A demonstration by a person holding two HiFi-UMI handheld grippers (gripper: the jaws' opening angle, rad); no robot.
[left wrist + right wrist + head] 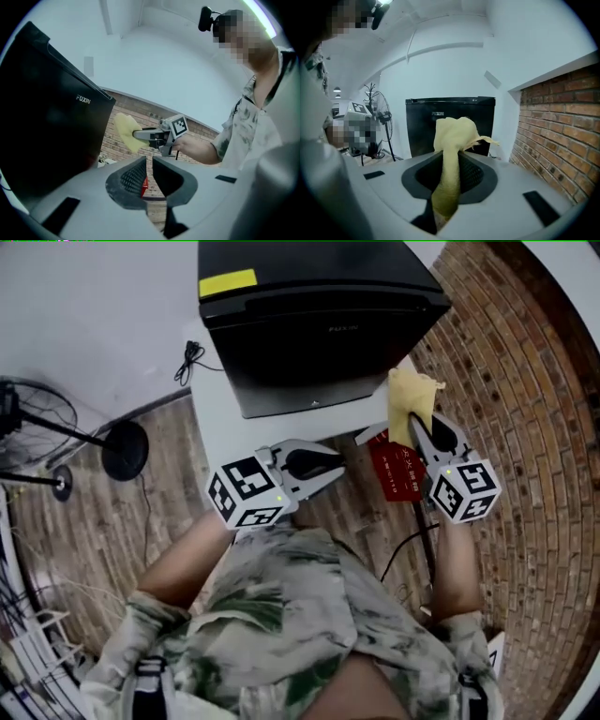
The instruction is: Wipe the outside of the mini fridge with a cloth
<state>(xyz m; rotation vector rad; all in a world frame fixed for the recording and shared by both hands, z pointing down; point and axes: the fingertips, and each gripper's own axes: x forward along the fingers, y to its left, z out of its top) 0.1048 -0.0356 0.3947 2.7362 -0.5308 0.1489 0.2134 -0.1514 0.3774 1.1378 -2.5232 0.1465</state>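
Note:
The black mini fridge [319, 315] stands on a white stand [214, 418], its door facing me. My right gripper [419, 427] is shut on a yellow cloth [411, 399], held up just off the fridge's front right corner and apart from it. In the right gripper view the cloth [454, 133] bunches out above the jaws [452, 157], with the fridge [422, 124] straight ahead. My left gripper [336, 470] hangs lower, in front of the stand, shut on nothing. The left gripper view shows its jaws [149, 161], the fridge [47, 126] at left, and the cloth [125, 131].
A red packet [396, 472] lies below the right gripper. A standing fan [37, 418] with a round base [125, 448] is at the left, and a black cable [190, 360] trails by the stand. Brick surface [525, 381] runs along the right.

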